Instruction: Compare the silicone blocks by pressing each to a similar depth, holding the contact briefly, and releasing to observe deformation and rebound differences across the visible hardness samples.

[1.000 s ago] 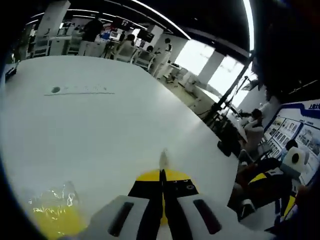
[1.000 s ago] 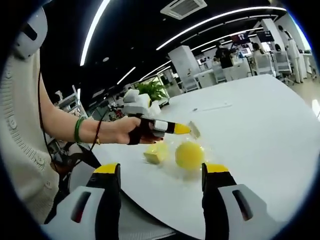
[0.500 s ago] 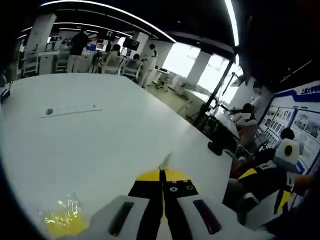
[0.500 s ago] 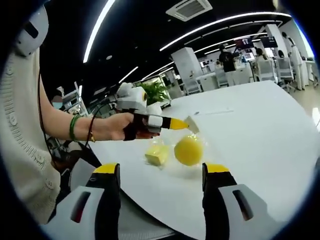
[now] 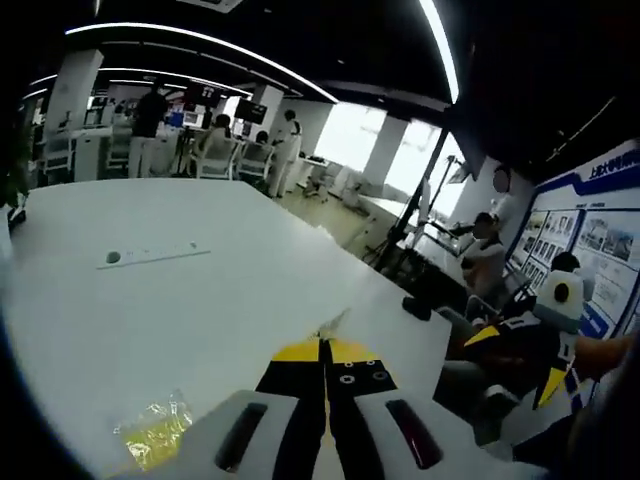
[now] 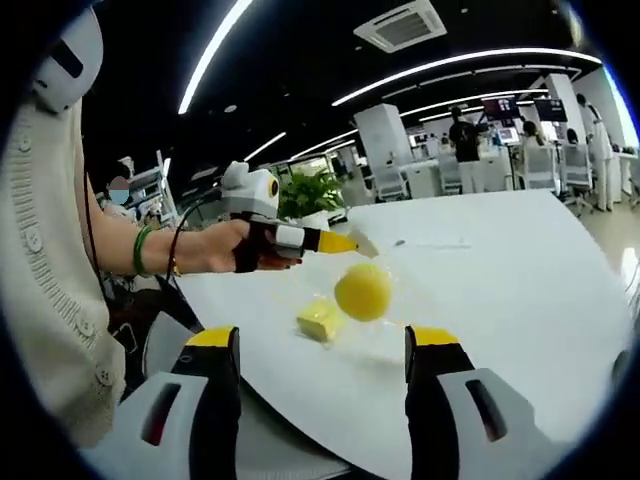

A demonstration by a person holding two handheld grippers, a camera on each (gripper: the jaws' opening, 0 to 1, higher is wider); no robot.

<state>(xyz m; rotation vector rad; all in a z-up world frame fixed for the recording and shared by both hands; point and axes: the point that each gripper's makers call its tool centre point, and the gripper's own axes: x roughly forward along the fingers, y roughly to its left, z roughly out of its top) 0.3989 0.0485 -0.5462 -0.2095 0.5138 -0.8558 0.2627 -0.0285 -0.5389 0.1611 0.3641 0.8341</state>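
Note:
My left gripper [image 5: 322, 345] is shut on a corner of a clear plastic bag [image 5: 333, 322]. In the right gripper view a hand holds that left gripper [image 6: 345, 242] above the white table [image 6: 500, 270]. A round yellow silicone ball [image 6: 363, 291] hangs in the bag under its tip, just off the table. A yellow silicone block [image 6: 322, 320] in clear wrap lies on the table below, and the yellow block [image 5: 155, 435] sits low left in the left gripper view. My right gripper [image 6: 325, 345] is open, nearer than both pieces, holding nothing. The right gripper [image 5: 515, 360] stands off the table's right edge.
A thin white strip with a dark dot [image 5: 150, 256] lies farther out on the table. Seated people [image 5: 485, 265] and stands are beyond the table's right edge. The person's sleeve and arm [image 6: 140, 265] fill the left of the right gripper view. A potted plant [image 6: 312, 190] stands behind.
The left gripper has risen with the bag corner in its jaws, and the yellow ball has come up off the table with it. The block stays on the table. The right gripper's jaws stay apart.

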